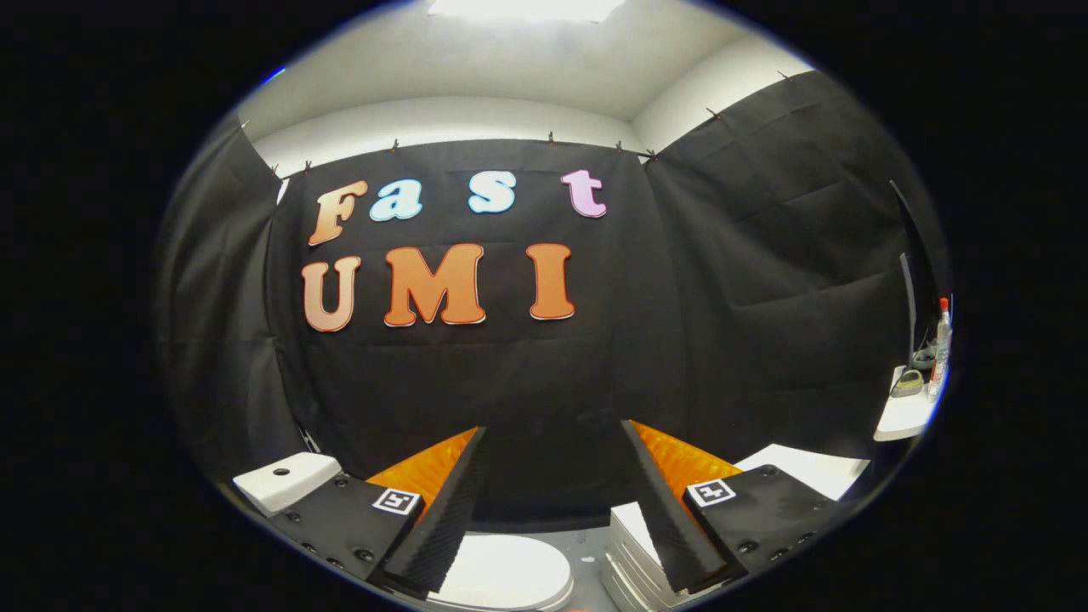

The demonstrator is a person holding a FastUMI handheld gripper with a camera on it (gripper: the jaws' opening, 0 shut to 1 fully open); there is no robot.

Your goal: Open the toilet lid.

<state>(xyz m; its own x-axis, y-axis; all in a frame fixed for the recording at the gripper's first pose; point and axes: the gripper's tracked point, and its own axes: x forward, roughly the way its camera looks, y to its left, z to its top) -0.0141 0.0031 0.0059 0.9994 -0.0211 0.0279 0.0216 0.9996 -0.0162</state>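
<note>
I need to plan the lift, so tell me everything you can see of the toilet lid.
The toilet lid is a smooth, glossy white oval, plastic by the look of it. It lies flat and closed, low down beneath the gripper, partly hidden behind the left finger. The fingers are spread wide and hang above it with nothing between them; nothing visibly touches the lid. The hinge end cannot be made out. A stack of white slabs sits just to its right.

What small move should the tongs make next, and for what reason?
Probably tip downward and lower toward the toilet lid. The tongs stand open, holding nothing, and point at the black cloth wall, while the closed lid lies low between the fingers.
</note>
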